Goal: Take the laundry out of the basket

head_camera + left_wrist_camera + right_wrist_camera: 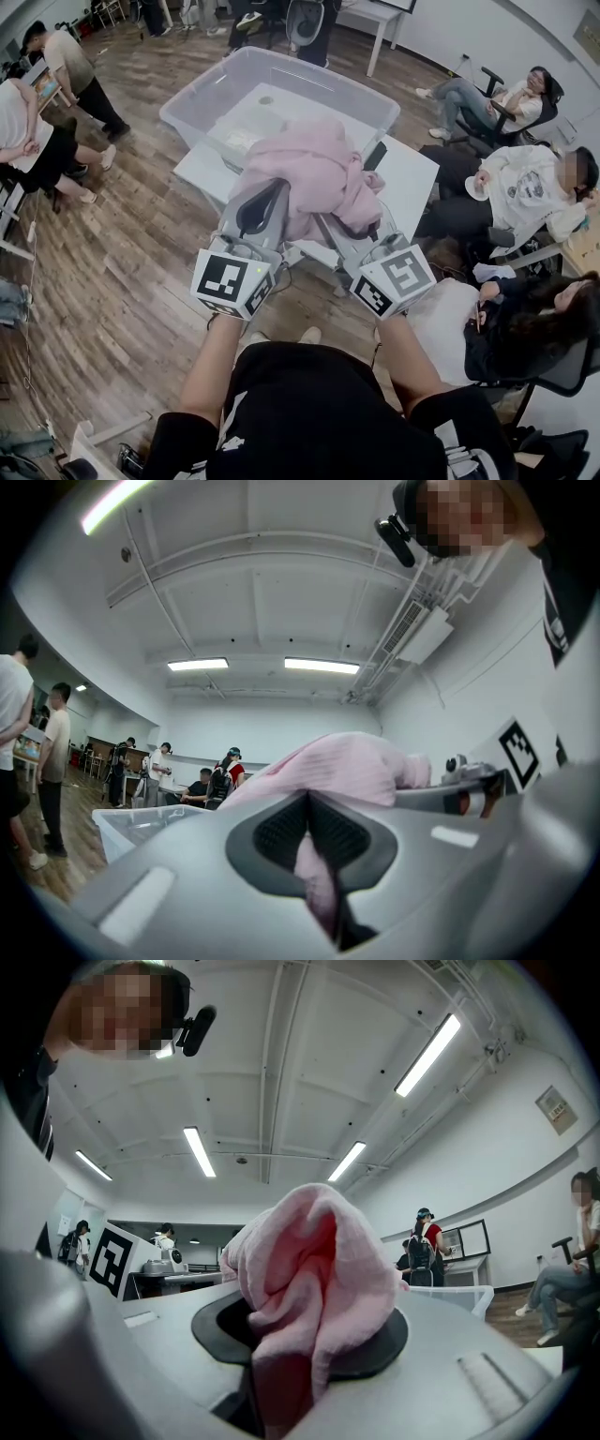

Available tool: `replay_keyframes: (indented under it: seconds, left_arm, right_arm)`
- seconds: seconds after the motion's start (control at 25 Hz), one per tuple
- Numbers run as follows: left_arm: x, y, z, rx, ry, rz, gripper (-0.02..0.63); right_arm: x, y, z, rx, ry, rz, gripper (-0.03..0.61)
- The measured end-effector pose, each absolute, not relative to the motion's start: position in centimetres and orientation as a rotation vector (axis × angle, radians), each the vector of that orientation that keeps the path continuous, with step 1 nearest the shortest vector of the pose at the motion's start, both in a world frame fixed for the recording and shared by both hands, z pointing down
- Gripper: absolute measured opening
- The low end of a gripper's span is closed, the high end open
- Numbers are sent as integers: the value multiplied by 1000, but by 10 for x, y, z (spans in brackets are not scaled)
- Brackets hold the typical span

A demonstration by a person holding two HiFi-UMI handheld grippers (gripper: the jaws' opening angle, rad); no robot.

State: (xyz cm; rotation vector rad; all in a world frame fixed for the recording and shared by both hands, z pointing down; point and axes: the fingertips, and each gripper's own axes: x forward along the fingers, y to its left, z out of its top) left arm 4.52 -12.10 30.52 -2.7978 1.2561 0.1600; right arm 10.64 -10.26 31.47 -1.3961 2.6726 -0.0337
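Observation:
A pink fleece garment [314,173] hangs bunched between both grippers, lifted over the white table [411,178] in front of the clear plastic basket [371,105]. My left gripper [270,197] is shut on the garment's left side. In the left gripper view a pink fold [317,878] is pinched in the jaw slot and the rest [347,766] rises above it. My right gripper [361,232] is shut on the right side. In the right gripper view the pink cloth [314,1269] bulges up out of the jaws and hides the pads.
Inside the basket lies something white [248,127]. A black object [375,155] rests on the table by the garment. Seated people [525,192] crowd the right side, and others stand at the left [70,66]. Wood floor [122,262] surrounds the table.

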Motion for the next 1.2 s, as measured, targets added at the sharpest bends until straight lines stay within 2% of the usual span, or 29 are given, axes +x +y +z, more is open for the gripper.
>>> replay_keyframes:
  seconds: [1.2]
  left_arm:
    - [-28, -89, 297, -2910, 1068, 211, 8]
  right_arm:
    - [25, -65, 306, -1546, 2626, -27, 161]
